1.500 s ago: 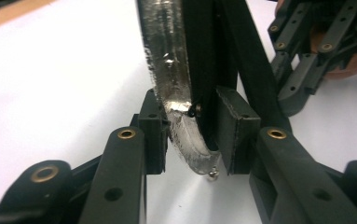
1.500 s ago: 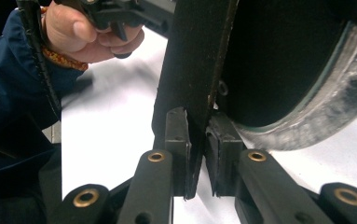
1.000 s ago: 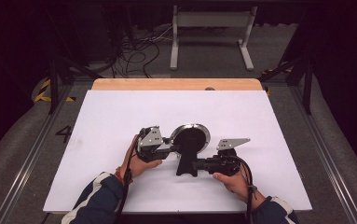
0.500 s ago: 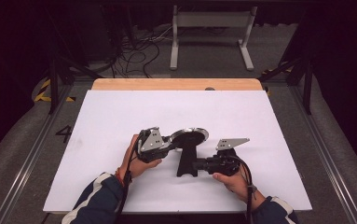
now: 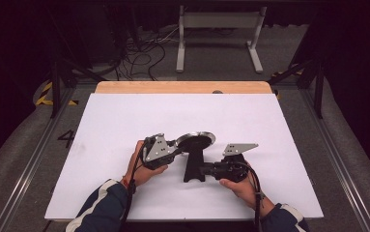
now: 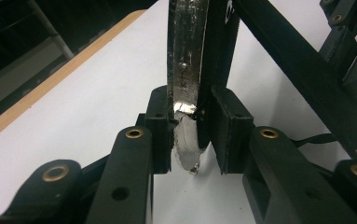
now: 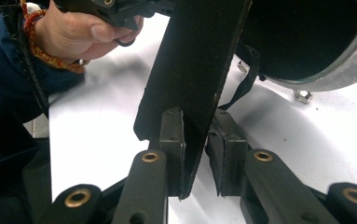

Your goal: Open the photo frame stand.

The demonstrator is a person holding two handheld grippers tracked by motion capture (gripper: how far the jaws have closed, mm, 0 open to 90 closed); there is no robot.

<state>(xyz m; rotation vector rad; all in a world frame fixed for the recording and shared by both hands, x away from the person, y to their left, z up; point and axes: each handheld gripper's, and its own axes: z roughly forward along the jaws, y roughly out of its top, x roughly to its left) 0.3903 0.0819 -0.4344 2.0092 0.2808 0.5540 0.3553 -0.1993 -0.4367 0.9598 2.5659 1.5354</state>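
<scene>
A round disc with a silver rim [image 5: 195, 141] sits on top of a black flat stand [image 5: 193, 166] near the middle of the white table. It lies tilted, close to level. My left gripper [image 5: 174, 146] is shut on the disc's rim; in the left gripper view the rim [image 6: 185, 70] stands edge-on between the pads of my left gripper [image 6: 192, 116]. My right gripper [image 5: 206, 169] is shut on the stand's foot. In the right gripper view the black stand [image 7: 195, 70] runs up between the jaws of my right gripper [image 7: 197, 135], with the disc [image 7: 306, 37] above it.
The white sheet [image 5: 124, 121] covers the table, with a wooden strip [image 5: 182, 87] at its far edge. Behind the table are floor cables [image 5: 144, 53] and a metal frame [image 5: 219, 29]. The person's left hand [image 7: 80, 32] is close beyond the stand.
The disc has tipped from showing its round face to lying much flatter on its stand. Both hands have stayed where they were.
</scene>
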